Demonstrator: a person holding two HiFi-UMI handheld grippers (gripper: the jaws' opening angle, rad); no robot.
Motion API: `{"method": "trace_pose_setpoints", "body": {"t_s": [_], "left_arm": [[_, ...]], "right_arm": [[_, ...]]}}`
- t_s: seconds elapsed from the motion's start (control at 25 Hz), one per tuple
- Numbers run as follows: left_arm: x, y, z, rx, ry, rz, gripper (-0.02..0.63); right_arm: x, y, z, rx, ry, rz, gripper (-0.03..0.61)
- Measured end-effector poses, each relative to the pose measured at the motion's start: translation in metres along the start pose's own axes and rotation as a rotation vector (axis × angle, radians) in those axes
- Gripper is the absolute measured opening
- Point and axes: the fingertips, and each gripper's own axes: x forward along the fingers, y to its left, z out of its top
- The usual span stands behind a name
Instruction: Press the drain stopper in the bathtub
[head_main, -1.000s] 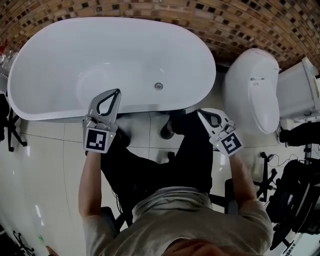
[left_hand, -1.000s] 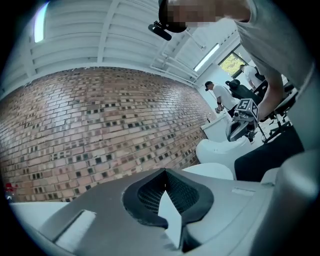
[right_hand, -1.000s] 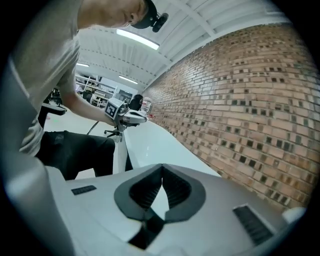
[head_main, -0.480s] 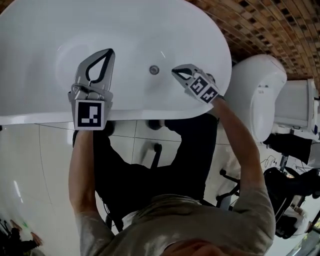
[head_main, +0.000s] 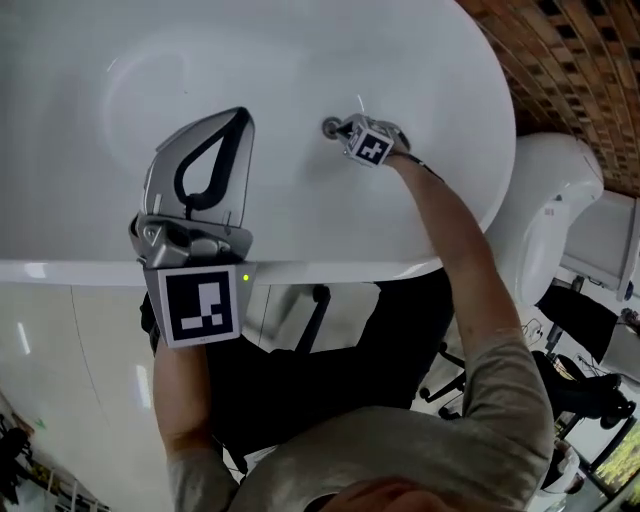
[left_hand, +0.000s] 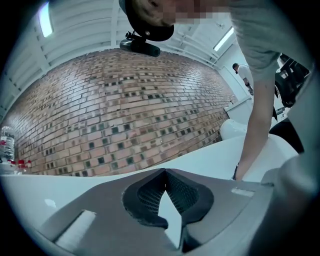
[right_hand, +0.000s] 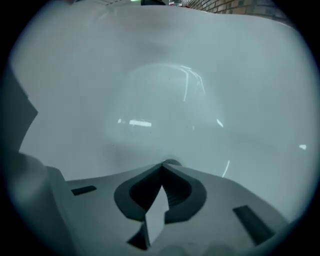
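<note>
The white bathtub (head_main: 300, 268) fills the top of the head view. Its round metal drain stopper (head_main: 329, 127) sits on the tub floor. My right gripper (head_main: 341, 126) is deep in the tub, shut and empty, its tips right at the stopper. In the right gripper view the closed tips (right_hand: 162, 165) cover most of the drain stopper (right_hand: 173, 162); I cannot tell whether they touch it. My left gripper (head_main: 240, 114) hovers over the tub's near side, shut with nothing in it. The left gripper view looks past its closed tips (left_hand: 164, 171) across the tub rim (left_hand: 215, 154).
A brown brick wall (head_main: 575, 55) runs behind the tub, also the brick wall (left_hand: 115, 120) in the left gripper view. A white toilet (head_main: 555, 200) stands right of the tub. Black stand legs (head_main: 318, 300) are on the tiled floor by my legs. Bottles (left_hand: 5, 145) stand at far left.
My right gripper has gone from beside the tub, over the rim and down to the drain stopper. My head has leaned further over the tub. The left gripper stays near the front rim.
</note>
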Motion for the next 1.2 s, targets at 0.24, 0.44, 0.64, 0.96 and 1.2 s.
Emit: {"method": "trace_pose_setpoints", "body": {"t_s": [0.24, 0.44, 0.64, 0.96, 1.2], "left_arm": [[0.003, -0.002, -0.004, -0.022, 0.019, 0.009, 0.009], [0.004, -0.006, -0.007, 0.009, 0.016, -0.009, 0.009], [0.001, -0.007, -0.010, 0.026, 0.014, 0.003, 0.009], [0.004, -0.004, -0.014, 0.085, -0.023, 0.035, 0.009], [-0.009, 0.004, -0.008, 0.117, -0.090, 0.080, 0.009]], "right_arm": [[0.060, -0.009, -0.030, -0.052, 0.097, -0.039, 0.002], [0.082, -0.017, -0.031, 0.018, 0.094, -0.049, 0.006], [0.087, -0.015, -0.022, 0.018, 0.107, -0.075, 0.008], [-0.025, -0.049, 0.013, 0.142, -0.010, -0.112, 0.002], [-0.301, -0.018, 0.096, 0.254, -0.630, -0.392, 0.002]]}}
